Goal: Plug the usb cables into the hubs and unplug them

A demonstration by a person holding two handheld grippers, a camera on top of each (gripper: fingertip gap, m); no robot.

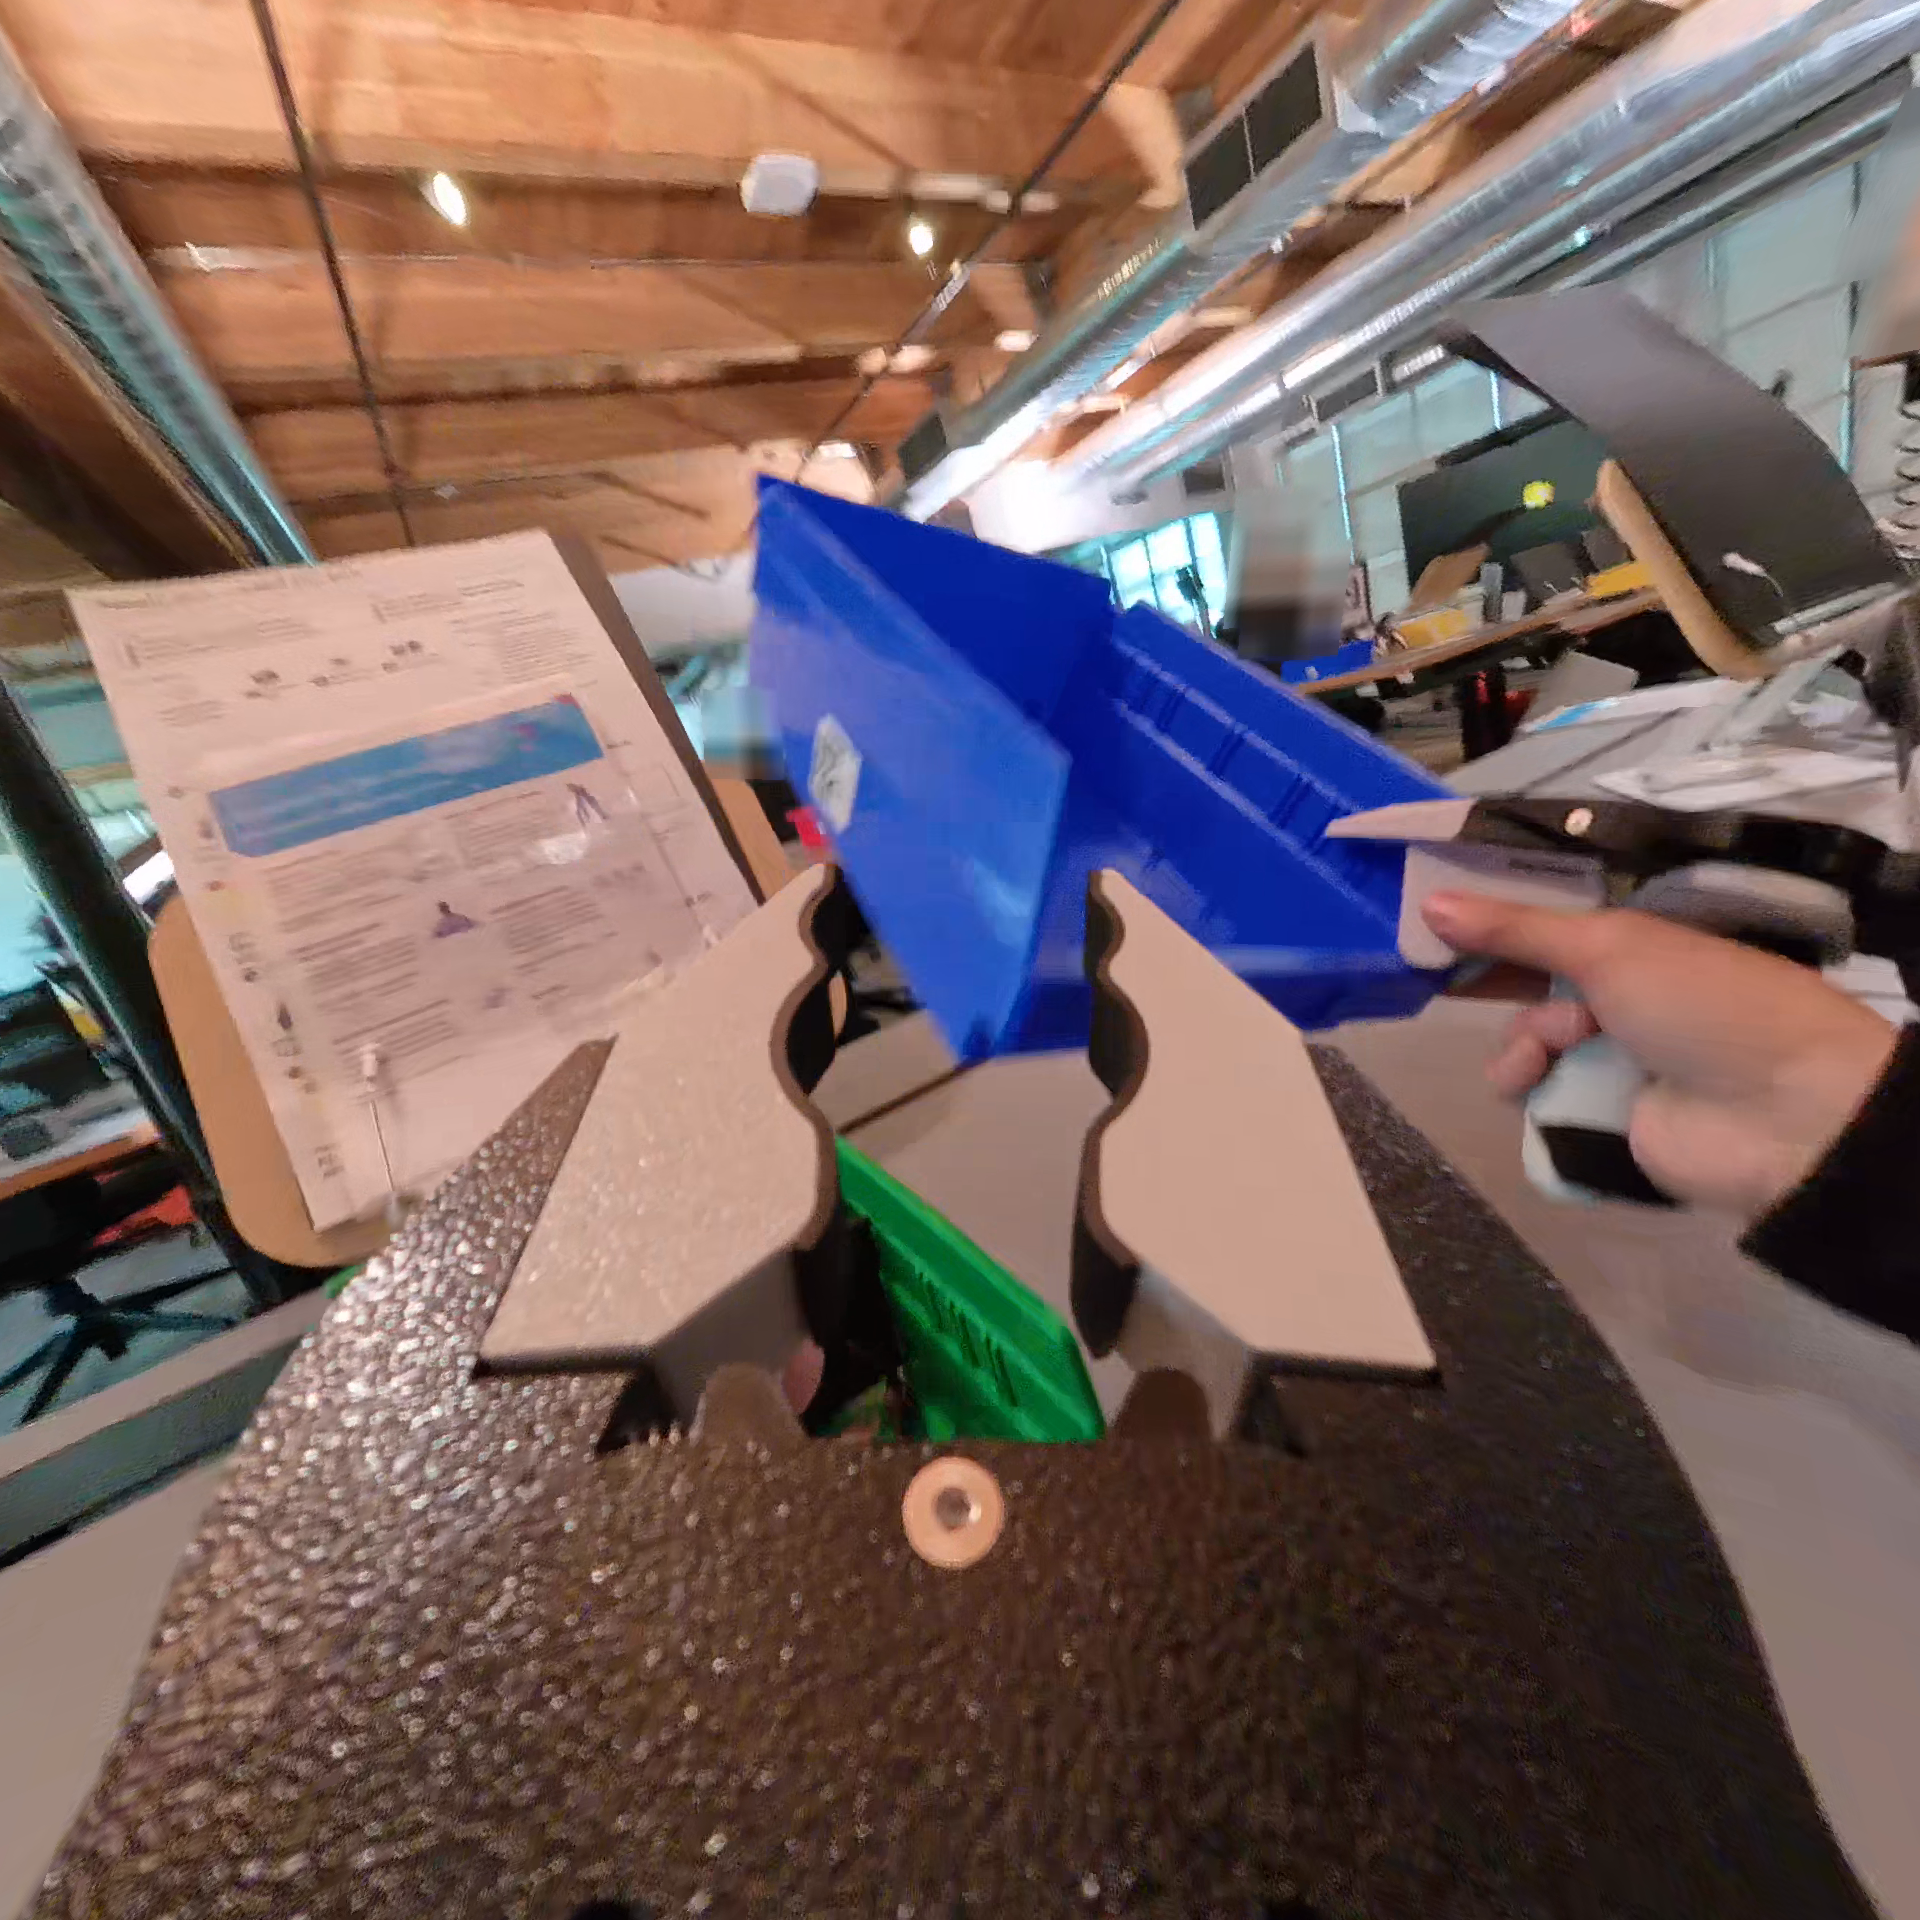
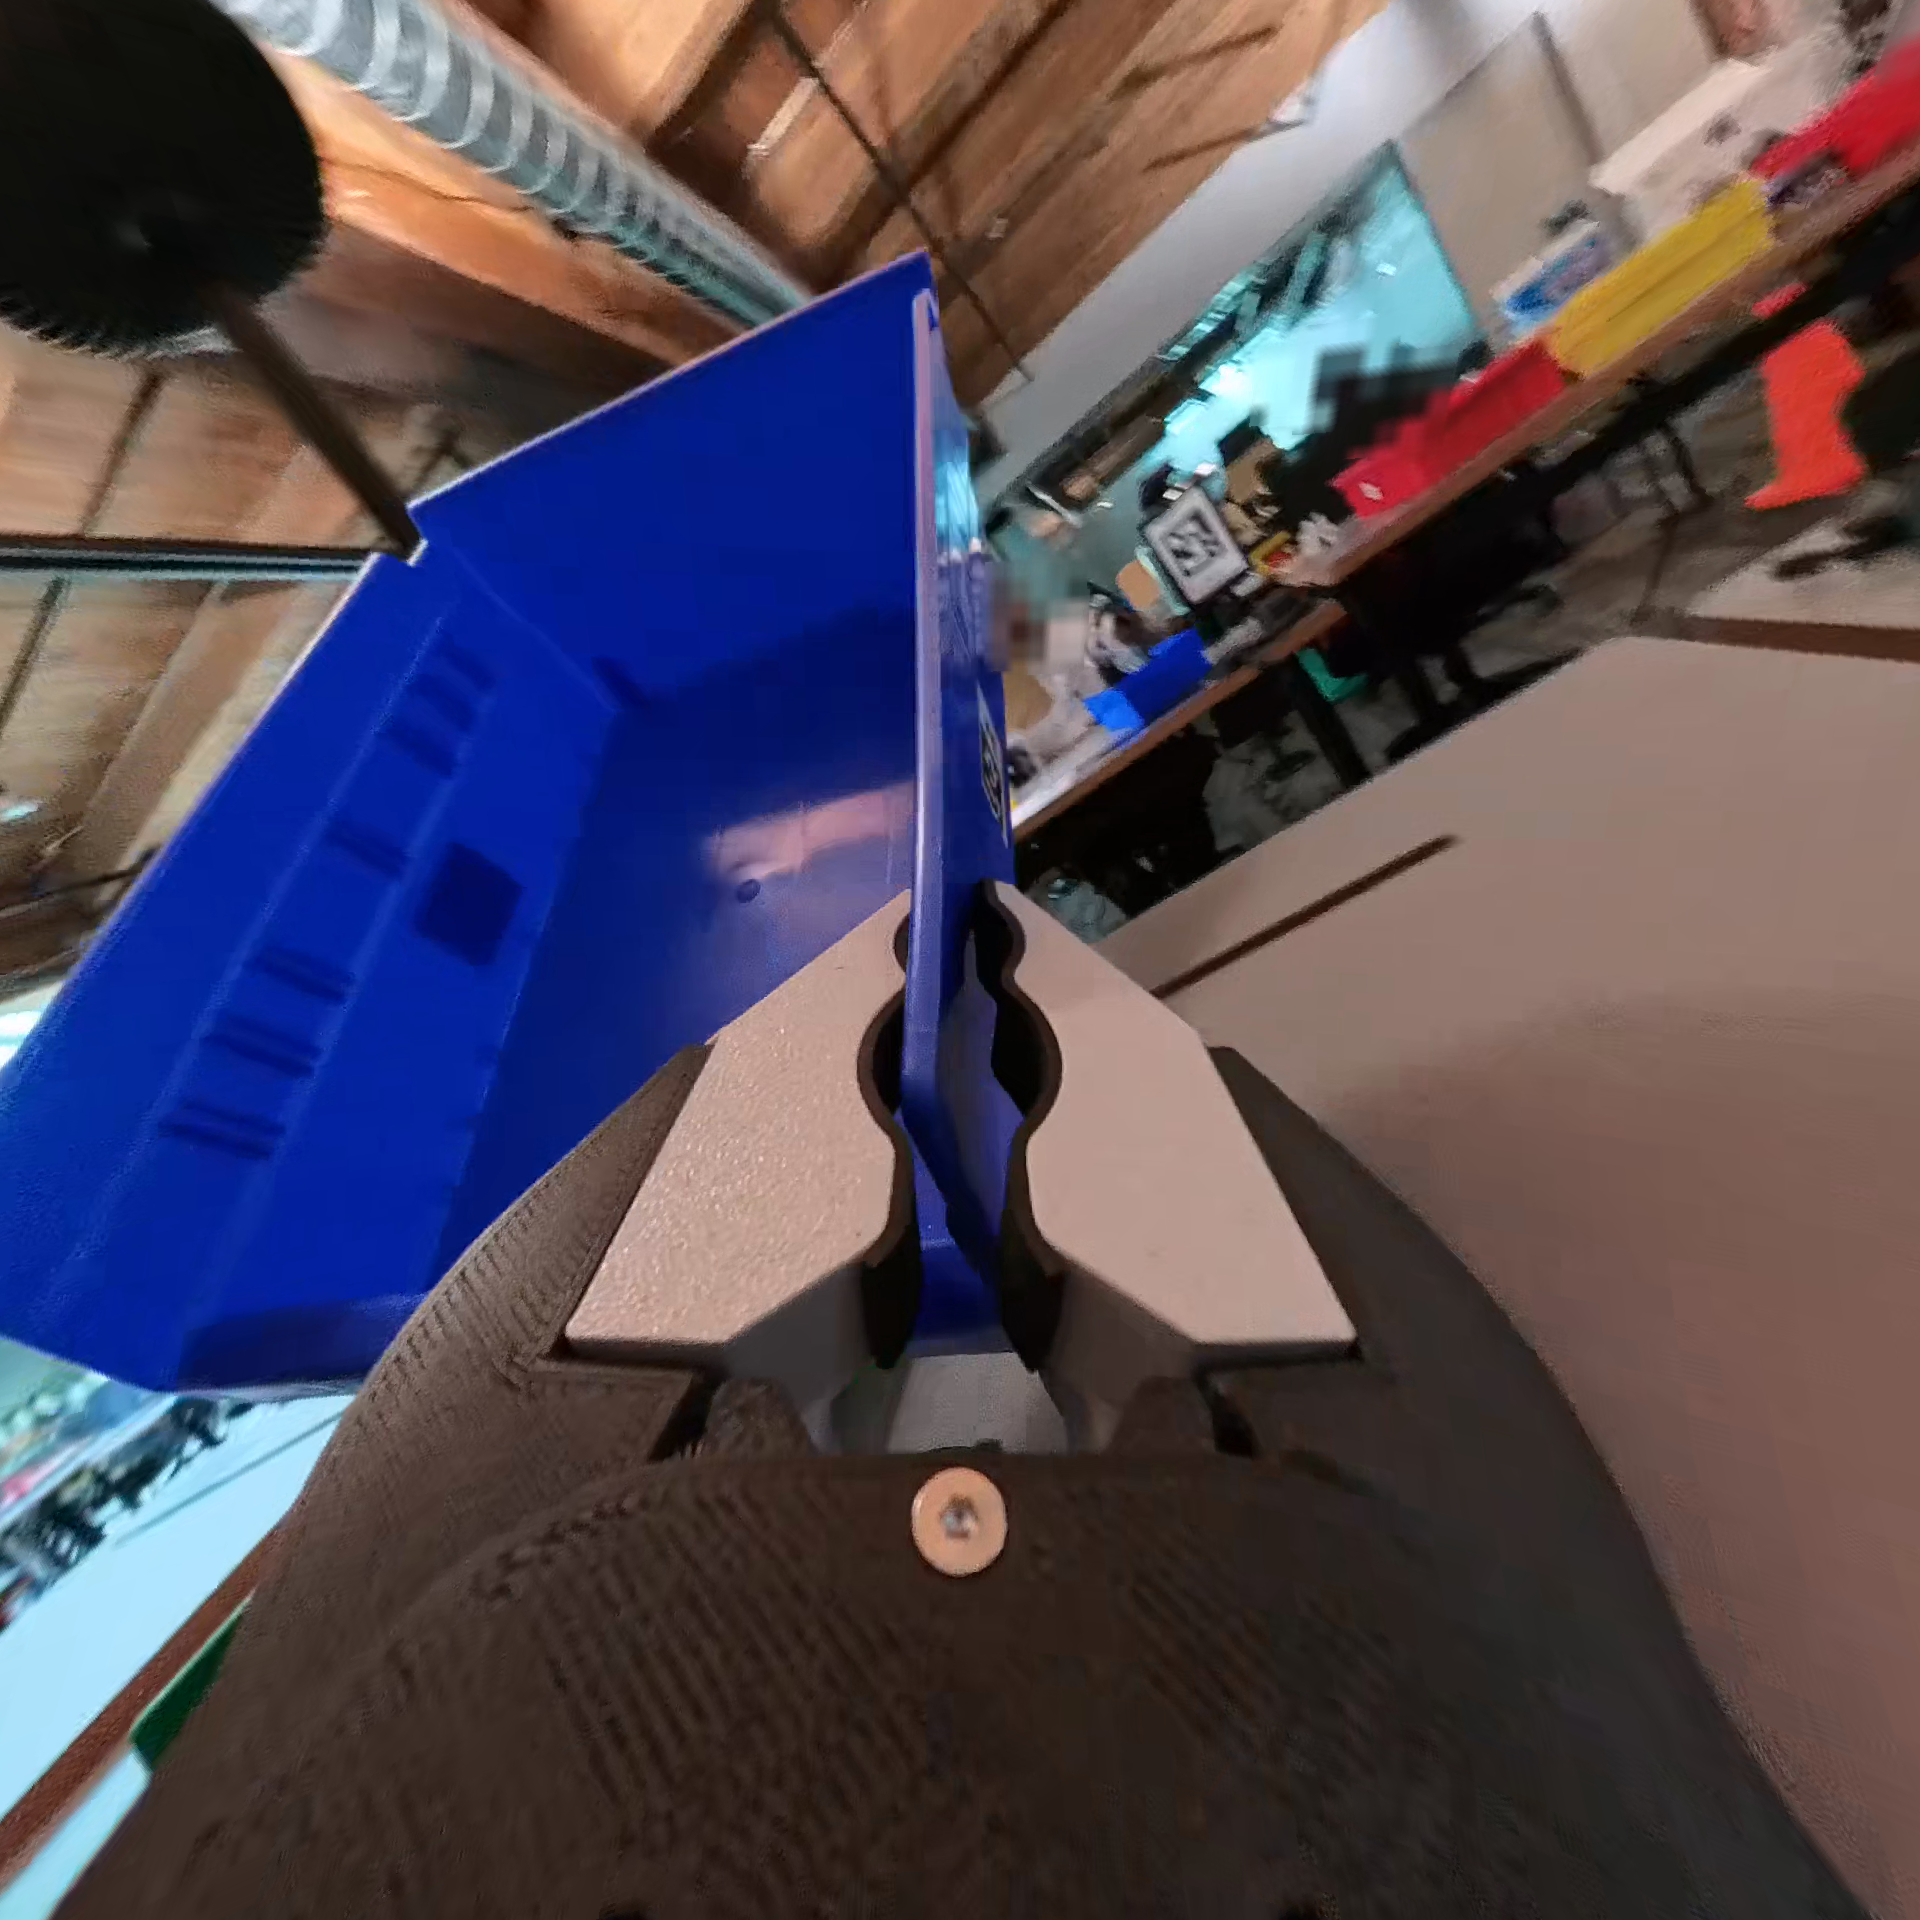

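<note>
My right gripper (image 2: 951, 914) is shut on the wall of a blue plastic bin (image 2: 582, 790) and holds it tilted up in the air. The inside of the bin that shows is bare. In the left wrist view the same blue bin (image 1: 935, 769) hangs above the table, held at its right end by the right gripper (image 1: 1423, 883) in a person's hand (image 1: 1683, 1039). My left gripper (image 1: 961, 883) is open and empty, just below the bin. A green bin (image 1: 966, 1320) lies under the left fingers. No usb cable or hub shows in either view.
A printed sheet on a board (image 1: 416, 831) stands at the left. The grey table (image 1: 1621, 1351) runs to the right, with a seam (image 2: 1309, 914) across it. Farther tables carry yellow (image 2: 1662, 270) and red bins (image 2: 1455, 426). A tilted dark panel (image 1: 1704, 468) stands at the right.
</note>
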